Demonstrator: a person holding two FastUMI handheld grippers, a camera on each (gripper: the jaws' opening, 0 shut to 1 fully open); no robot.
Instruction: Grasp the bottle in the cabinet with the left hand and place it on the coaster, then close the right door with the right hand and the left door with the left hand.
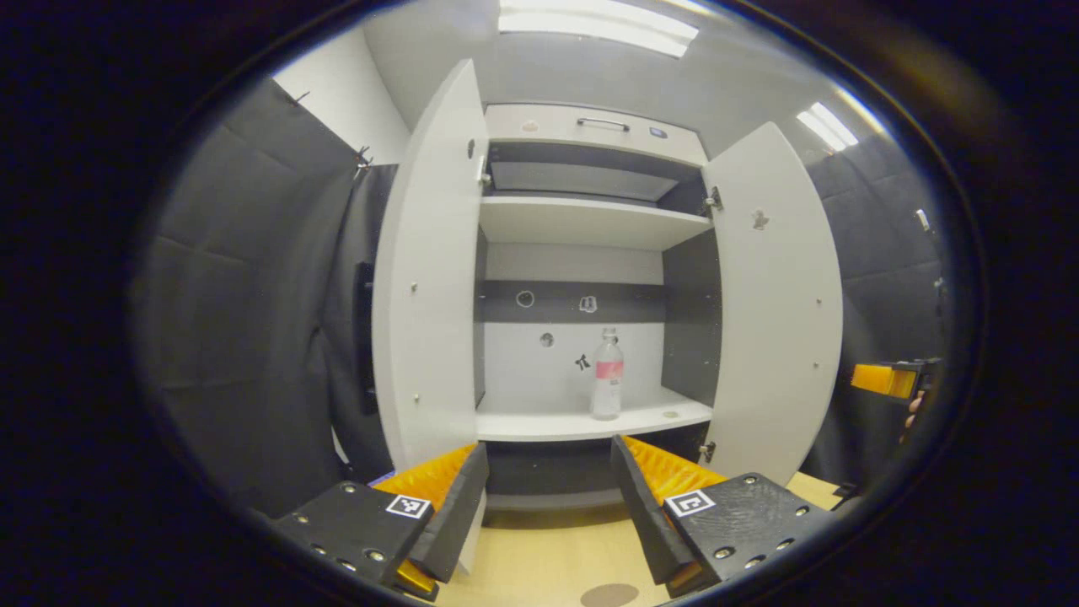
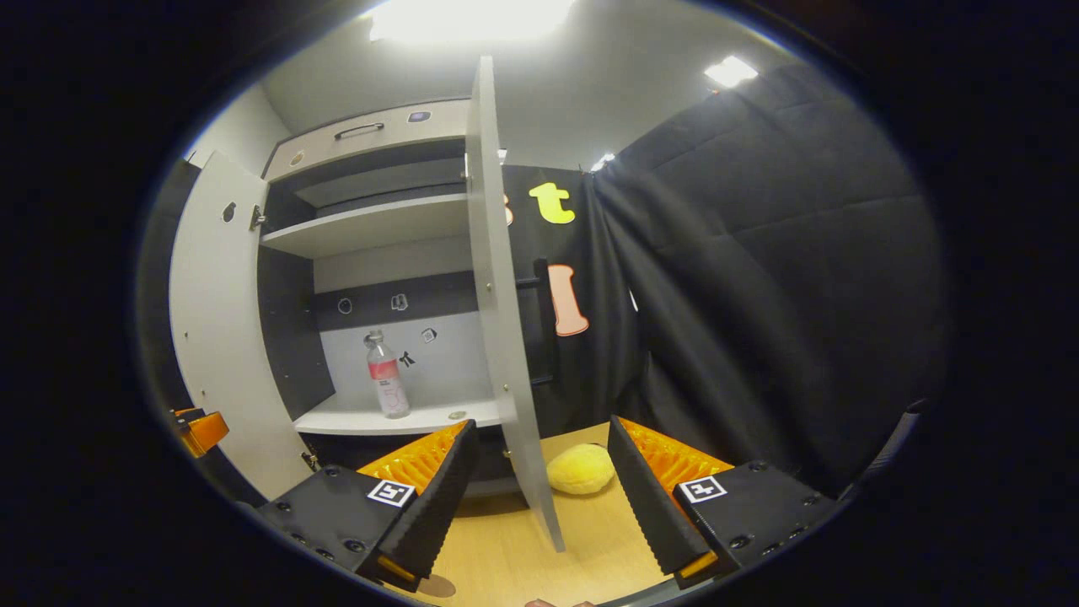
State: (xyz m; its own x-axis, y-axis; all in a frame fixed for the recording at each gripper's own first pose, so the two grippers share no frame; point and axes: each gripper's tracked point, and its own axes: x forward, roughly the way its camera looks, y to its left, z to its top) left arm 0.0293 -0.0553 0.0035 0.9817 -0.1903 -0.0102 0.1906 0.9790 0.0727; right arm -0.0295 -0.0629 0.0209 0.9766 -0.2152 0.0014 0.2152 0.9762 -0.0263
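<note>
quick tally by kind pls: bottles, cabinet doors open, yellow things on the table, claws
bottles: 1, the bottle upright on the lower shelf
open cabinet doors: 2, the left door and the right door
yellow things on the table: 1, the yellow object
claws: 2, the left claw and the right claw, both open
total: 6

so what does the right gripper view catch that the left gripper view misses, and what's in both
Right gripper view alone: a soft yellow rounded object on the wooden tabletop beyond the door edge.

Left gripper view alone: a dark round coaster on the tabletop at the bottom edge, between the open left gripper fingers.

Both: the white cabinet with both doors open, and the clear plastic bottle with a pink label, upright on the lower shelf. The right gripper is open too.
</note>
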